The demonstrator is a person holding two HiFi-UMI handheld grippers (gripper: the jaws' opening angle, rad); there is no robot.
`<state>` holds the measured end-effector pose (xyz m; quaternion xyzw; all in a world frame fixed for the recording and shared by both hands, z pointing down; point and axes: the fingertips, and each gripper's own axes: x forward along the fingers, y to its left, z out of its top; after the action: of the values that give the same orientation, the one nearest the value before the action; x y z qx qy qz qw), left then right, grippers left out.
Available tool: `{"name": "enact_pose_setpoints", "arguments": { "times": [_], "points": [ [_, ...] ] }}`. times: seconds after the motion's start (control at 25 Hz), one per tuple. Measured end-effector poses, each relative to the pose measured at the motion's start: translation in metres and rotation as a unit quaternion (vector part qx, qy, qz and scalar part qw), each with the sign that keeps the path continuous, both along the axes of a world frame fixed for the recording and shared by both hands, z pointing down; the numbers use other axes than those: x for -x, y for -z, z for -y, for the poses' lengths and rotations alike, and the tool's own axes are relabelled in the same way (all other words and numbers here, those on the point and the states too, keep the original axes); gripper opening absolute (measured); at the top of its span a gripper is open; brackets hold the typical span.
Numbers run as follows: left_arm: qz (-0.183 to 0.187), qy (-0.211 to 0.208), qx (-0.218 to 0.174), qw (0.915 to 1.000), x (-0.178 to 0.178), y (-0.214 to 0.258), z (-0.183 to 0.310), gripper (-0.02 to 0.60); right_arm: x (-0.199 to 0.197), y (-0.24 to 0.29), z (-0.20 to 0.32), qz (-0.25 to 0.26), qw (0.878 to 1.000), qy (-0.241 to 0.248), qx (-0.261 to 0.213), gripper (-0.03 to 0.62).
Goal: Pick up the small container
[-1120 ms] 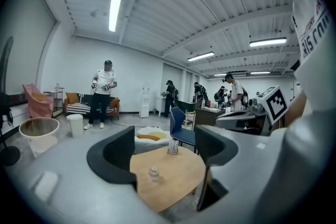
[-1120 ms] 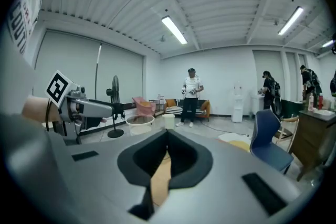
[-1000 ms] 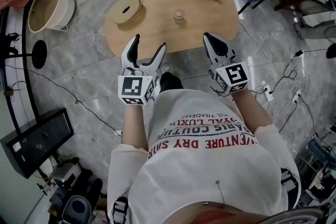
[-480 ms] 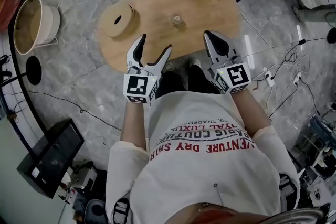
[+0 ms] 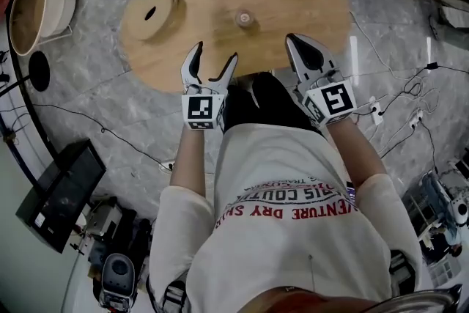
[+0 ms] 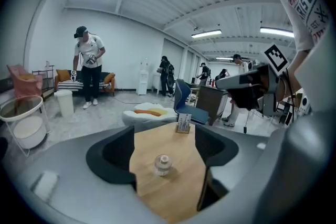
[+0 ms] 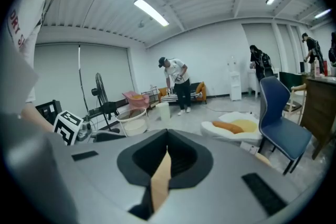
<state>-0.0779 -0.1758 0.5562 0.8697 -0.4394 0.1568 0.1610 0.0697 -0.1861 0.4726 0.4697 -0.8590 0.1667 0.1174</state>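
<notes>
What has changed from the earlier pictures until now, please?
The person stepped nearer, so left gripper and right gripper reach slightly farther over the near edge of the table. Nothing was grasped or released. Unchanged: left jaws open, right jaws together, small container standing untouched.

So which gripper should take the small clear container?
Left. The left gripper has open jaws, and its view frames the small clear container between them, farther out on the oval wooden table. The right gripper has its jaws together, and its view shows no container.

White T-shirt [image 5: 293,245], red print; grey left gripper [image 5: 215,52], right gripper [image 5: 294,39]; black-white marker cubes [image 5: 203,109].
</notes>
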Motion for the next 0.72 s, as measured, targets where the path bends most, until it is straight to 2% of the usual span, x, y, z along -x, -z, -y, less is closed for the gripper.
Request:
{"name": "enact_pose_setpoints", "arguments": {
  "times": [0.2,0.36,0.56,0.72],
  "points": [
    [0.008,0.029,0.038,0.9988,-0.021,-0.087,0.011,0.368,-0.012,-0.033,0.013,0.003,1.000,0.019,0.011,0.006],
    [0.024,0.030,0.052,0.9979,-0.039,-0.146,0.022,0.370,-0.023,-0.071,0.018,0.008,0.999,0.027,0.024,0.006],
    [0.045,0.012,0.044,0.9980,-0.057,-0.198,0.038,0.374,-0.027,-0.119,0.029,0.010,0.999,0.026,0.032,0.006],
    [0.055,0.005,0.039,0.9977,-0.070,-0.233,0.057,0.425,-0.029,-0.154,0.044,0.018,0.999,0.014,0.029,0.006]
  ]
}}
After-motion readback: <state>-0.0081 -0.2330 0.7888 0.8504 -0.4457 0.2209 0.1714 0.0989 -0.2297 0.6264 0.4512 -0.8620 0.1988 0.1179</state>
